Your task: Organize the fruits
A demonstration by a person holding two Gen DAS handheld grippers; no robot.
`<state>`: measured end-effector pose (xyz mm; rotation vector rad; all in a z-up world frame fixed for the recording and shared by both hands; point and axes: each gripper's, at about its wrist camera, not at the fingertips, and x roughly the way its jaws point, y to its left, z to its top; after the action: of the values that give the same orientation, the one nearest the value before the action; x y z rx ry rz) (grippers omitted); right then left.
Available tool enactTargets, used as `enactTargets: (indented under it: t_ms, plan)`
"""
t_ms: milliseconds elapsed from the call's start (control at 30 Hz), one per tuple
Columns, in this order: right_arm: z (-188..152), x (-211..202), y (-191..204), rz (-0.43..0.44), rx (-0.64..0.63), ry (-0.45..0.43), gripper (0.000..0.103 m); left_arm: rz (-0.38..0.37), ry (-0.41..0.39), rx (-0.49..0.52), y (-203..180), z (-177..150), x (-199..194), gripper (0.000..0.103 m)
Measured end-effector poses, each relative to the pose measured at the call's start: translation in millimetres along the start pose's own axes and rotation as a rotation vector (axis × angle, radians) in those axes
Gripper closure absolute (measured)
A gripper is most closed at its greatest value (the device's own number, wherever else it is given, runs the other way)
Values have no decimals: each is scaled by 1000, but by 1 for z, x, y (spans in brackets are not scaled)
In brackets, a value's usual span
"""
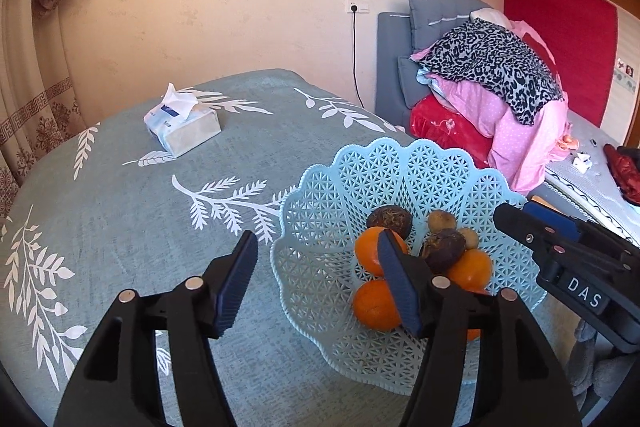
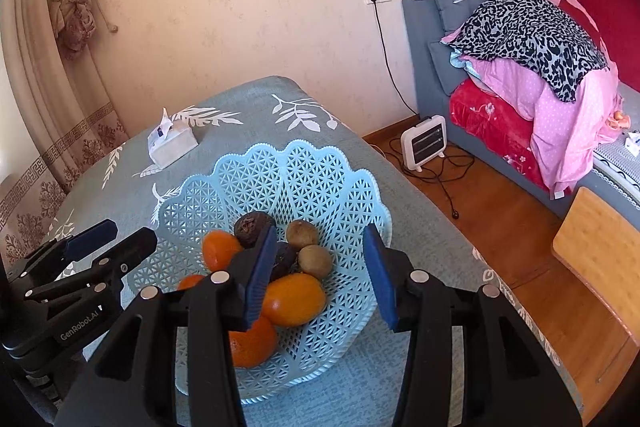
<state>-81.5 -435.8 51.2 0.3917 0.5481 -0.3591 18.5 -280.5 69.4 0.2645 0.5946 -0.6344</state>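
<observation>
Pale blue latticed plastic formed the fruit basket [image 2: 280, 179], which sat near the worktop's [image 1: 120, 207] right edge. Inside lay oranges [image 2: 294, 299], two dark wrinkled fruits [image 2: 252, 223] and small brown kiwis [image 2: 315, 259], heaped together and touching. I held my left gripper [image 1: 316, 283] above the basket's left rim, wide open and empty. My right gripper [image 2: 320, 275] hovered over the fruit, equally spread, grasping nothing. A tissue pack [image 1: 182, 127] lay well apart at the far end, on a leaf-patterned cloth [image 1: 224, 203].
</observation>
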Motion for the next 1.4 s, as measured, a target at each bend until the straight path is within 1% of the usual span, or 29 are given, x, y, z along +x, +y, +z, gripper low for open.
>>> enactTargets:
  t_ms: [33, 67, 100, 133, 267, 367, 500, 633, 767, 933, 1067, 1133, 1200, 1300, 1400]
  plan:
    - [0, 0, 0, 0, -1, -1, 55, 8, -2, 2, 0, -1, -1, 32]
    - [0, -1, 1, 1, -1, -3, 52, 14, -1, 4, 1, -1, -2, 23]
    - [-1, -2, 1, 1, -1, -6, 48, 20, -2, 5, 1, -2, -4, 19]
    - [-1, -3, 2, 1, -3, -8, 48, 27, -9, 6, 2, -2, -6, 18]
    - [-1, -5, 6, 2, -14, -10, 48, 51, -30, 20, 4, -4, -14, 18]
    - [-2, -8, 8, 2, -23, -12, 47, 68, -44, 29, 5, -6, -20, 16]
    - [-4, -13, 9, -3, -22, -15, 46, 83, -55, 23, 9, -10, -28, 15]
    - [-4, -20, 9, -5, -24, -31, 41, 93, -62, 21, 10, -14, -36, 14]
    - [-7, -27, 15, -3, -48, -37, 38, 105, -73, 21, 12, -18, -45, 14]
    - [-11, -35, 23, 10, -81, -46, 28, 111, -72, -7, 17, -25, -55, 14]
    - [-14, -39, 28, 18, -94, -47, 27, 121, -70, -24, 23, -30, -60, 12]
    - [-15, -40, 30, 24, -99, -44, 22, 127, -69, -32, 25, -32, -62, 12]
    - [-16, -40, 32, 29, -110, -39, 20, 128, -69, -36, 27, -33, -64, 12]
    - [-19, -40, 36, 36, -126, -29, 14, 132, -64, -38, 28, -36, -67, 12]
    - [-22, -41, 39, 35, -145, -25, 14, 136, -62, -52, 31, -39, -69, 12]
